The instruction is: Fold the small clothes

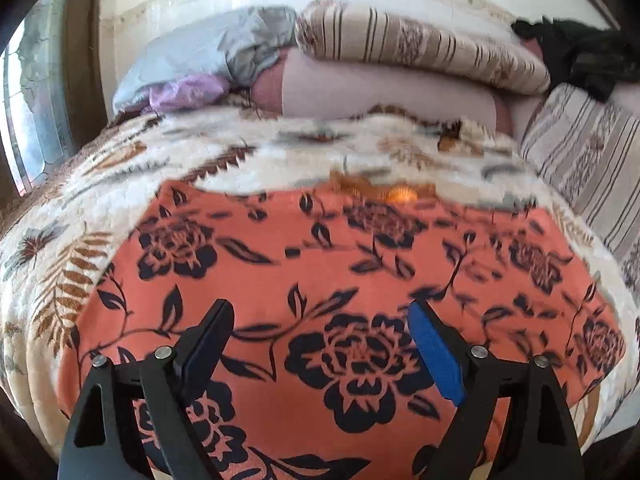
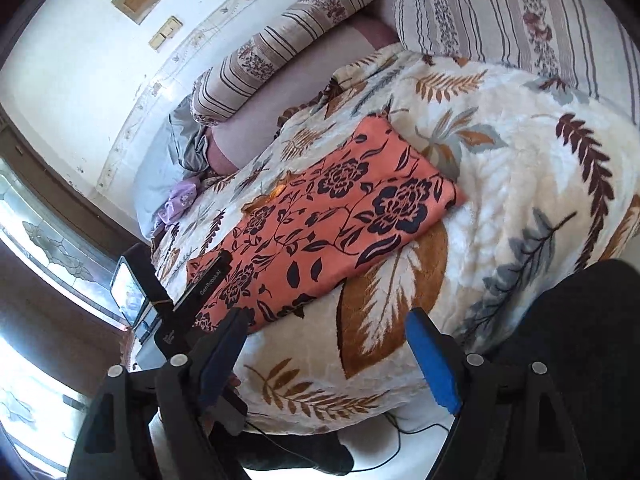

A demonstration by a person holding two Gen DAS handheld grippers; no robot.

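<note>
An orange cloth with a dark floral print [image 1: 320, 264] lies flat on a fuzzy cream blanket with leaf patterns [image 1: 60, 240]. My left gripper [image 1: 320, 312] hovers open just above the cloth's near part, a black finger on the left and a blue pad [image 1: 436, 356] on the right, nothing between them. In the right wrist view the same cloth [image 2: 328, 216] shows as a long rectangle. My right gripper [image 2: 328, 316] stands open above the blanket [image 2: 500, 184], just short of the cloth's near edge. The left gripper's black housing [image 2: 200, 288] sits over the cloth's left end.
Striped pillows [image 1: 420, 48] and a pink bolster [image 1: 380, 92] are piled at the back, with a grey-blue bundle [image 1: 192, 60] and a purple cloth [image 1: 184, 92]. A dark garment [image 1: 580, 52] lies back right. A person's dark trouser leg [image 2: 580, 340] is beside the bed.
</note>
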